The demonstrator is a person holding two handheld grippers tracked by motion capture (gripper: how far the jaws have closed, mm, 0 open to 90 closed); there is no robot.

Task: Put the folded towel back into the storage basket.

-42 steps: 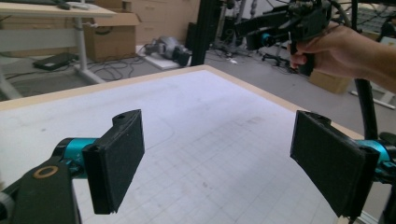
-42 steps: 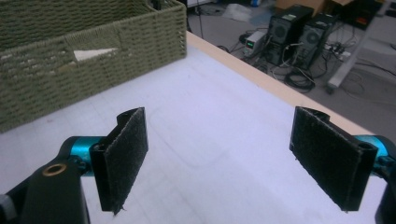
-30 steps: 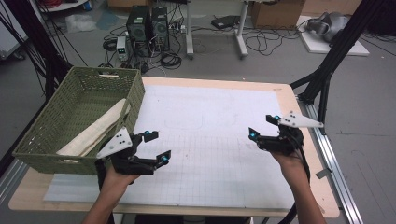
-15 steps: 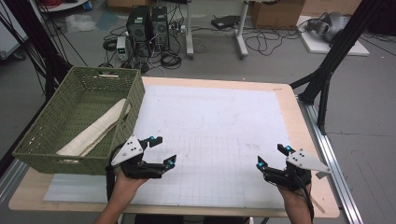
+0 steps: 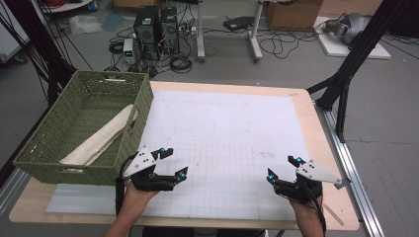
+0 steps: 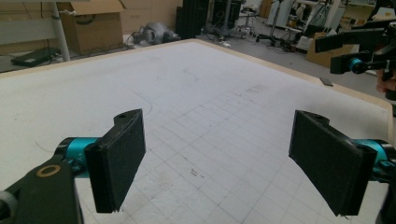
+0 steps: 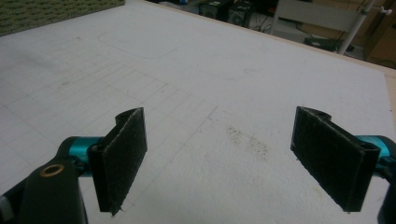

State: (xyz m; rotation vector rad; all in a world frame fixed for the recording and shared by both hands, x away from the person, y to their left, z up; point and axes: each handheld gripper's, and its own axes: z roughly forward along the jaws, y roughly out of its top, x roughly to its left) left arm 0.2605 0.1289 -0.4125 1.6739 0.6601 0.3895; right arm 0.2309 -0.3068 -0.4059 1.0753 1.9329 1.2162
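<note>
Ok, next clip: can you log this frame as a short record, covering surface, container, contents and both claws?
surface: wooden table covered by a white gridded mat
container: green woven basket, at the table's left edge
contents: rolled cream cloth lying diagonally inside
left claw: open, empty, near the basket
right claw: open, empty, near the table's front right corner

Grey floor (image 5: 390,98) beyond table. Two black computer towers (image 5: 157,27) at back, loose cables (image 5: 281,47) spread around. White desk legs (image 5: 255,29) mid-back, cardboard box (image 5: 289,14) behind. Black frame struts (image 5: 353,64) right, more left. Even indoor light.
</note>
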